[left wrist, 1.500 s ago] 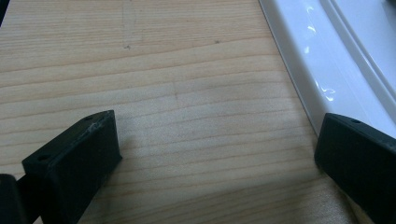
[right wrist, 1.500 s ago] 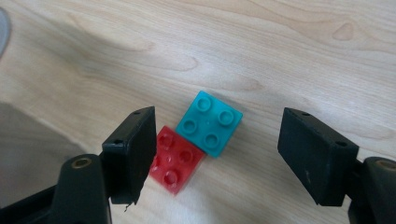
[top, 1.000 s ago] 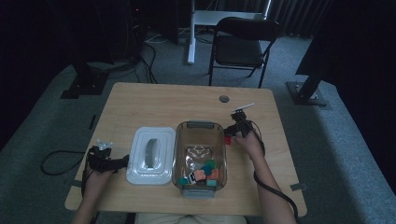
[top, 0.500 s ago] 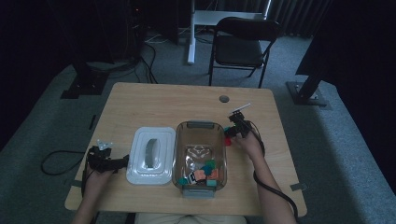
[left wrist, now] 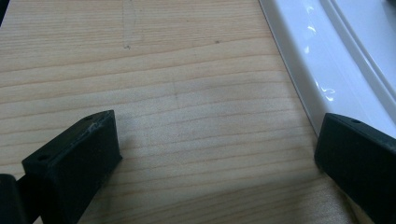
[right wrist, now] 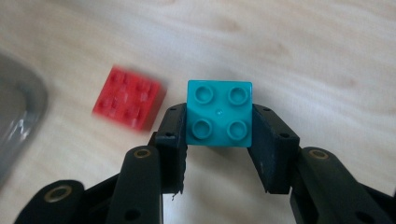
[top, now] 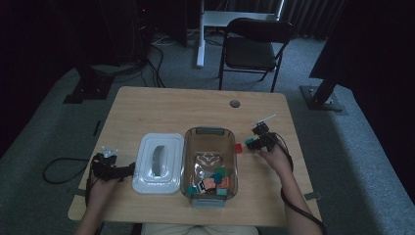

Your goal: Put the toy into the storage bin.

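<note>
In the right gripper view, my right gripper [right wrist: 219, 117] is shut on a teal four-stud brick [right wrist: 219, 113], held just above the wooden table. A red brick [right wrist: 128, 102] lies on the table to its left. From the high view the right gripper [top: 253, 143] with the teal brick [top: 250, 142] sits right of the clear bin [top: 209, 130], and the red brick [top: 238, 148] lies between them. My left gripper [top: 126, 169] rests at the table's left, beside the white lid [top: 159, 163]. Its jaws stand wide open over bare wood [left wrist: 217, 154].
The clear bin holds several coloured bricks [top: 214, 182] at its near end. Its grey rim [right wrist: 18, 116] curves in at the left of the right gripper view. The white lid's edge [left wrist: 327, 60] runs past the left gripper's right jaw. A folding chair [top: 254, 49] stands beyond the table.
The right gripper has shifted a little to the right, away from the bin, with the teal brick between its jaws. The left gripper has stayed put.
</note>
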